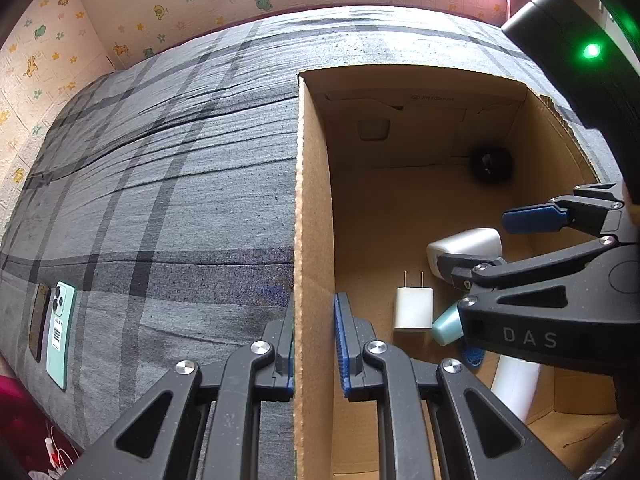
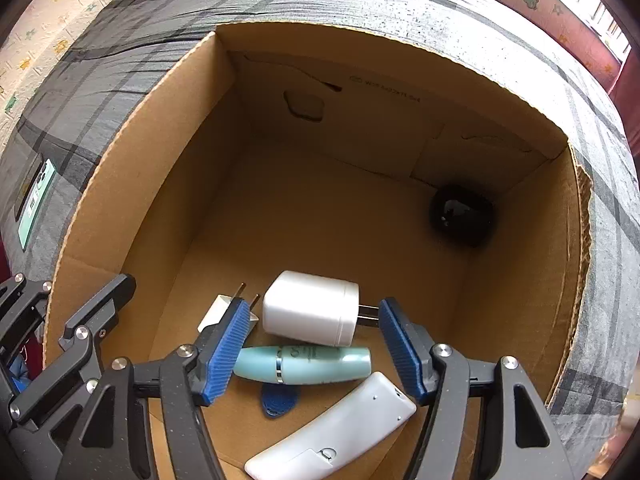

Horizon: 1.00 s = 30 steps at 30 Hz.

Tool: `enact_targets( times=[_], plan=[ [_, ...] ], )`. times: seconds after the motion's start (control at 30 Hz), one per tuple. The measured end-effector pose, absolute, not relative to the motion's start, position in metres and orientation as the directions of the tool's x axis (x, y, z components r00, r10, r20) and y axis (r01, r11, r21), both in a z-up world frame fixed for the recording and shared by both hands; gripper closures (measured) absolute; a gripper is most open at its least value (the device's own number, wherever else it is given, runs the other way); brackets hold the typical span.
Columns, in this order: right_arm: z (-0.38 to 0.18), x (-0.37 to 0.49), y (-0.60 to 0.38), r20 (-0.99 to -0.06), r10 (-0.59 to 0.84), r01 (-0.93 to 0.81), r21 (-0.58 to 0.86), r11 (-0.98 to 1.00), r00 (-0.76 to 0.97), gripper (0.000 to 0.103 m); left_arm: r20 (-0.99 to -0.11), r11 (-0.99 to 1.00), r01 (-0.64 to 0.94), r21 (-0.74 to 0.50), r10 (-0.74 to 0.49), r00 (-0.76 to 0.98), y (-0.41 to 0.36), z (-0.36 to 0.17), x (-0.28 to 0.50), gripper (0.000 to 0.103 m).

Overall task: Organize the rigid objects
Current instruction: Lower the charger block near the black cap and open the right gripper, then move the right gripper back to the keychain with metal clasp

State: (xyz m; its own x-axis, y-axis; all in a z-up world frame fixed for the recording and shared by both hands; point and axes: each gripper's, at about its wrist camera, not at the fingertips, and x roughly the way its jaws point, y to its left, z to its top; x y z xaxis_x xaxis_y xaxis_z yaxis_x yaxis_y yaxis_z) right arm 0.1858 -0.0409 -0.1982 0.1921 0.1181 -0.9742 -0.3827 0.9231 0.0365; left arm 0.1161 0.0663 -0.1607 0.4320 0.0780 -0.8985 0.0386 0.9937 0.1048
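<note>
Cardboard box (image 2: pixel 168 128) rests on the bed (image 1: pixel 160 160); left gripper (image 1: pixel 314 344) pinches its near-left wall edge tight. Right gripper (image 2: pixel 312 348) hangs spread inside, holding nothing, above the white charger (image 2: pixel 310 308), with bare floor beyond.

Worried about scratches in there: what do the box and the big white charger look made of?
Box: corrugated cardboard, matte brown; fluting shows along the cut rim. Big white charger: likely smooth, semi-gloss moulded plastic with soft highlights, and bare metal prongs.
</note>
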Motion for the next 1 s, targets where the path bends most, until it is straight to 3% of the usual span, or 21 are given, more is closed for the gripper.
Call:
enact_targets(
  times=[0.2,1.0],
  plan=[
    [-0.183,0.178,-0.039,-0.962,0.119,-0.403,0.011,0.915,0.244,0.019,-0.898,0.993,0.037,0.108,0.081,0.432,0.066,-0.161,0.115,0.087],
    [-0.119,0.169,-0.079,-0.914,0.138,-0.341,-0.001,0.940,0.383,0.001,-0.899,0.993,0.036,0.112,0.086,0.429,0.067,-0.163,0.116,0.087]
  ],
)
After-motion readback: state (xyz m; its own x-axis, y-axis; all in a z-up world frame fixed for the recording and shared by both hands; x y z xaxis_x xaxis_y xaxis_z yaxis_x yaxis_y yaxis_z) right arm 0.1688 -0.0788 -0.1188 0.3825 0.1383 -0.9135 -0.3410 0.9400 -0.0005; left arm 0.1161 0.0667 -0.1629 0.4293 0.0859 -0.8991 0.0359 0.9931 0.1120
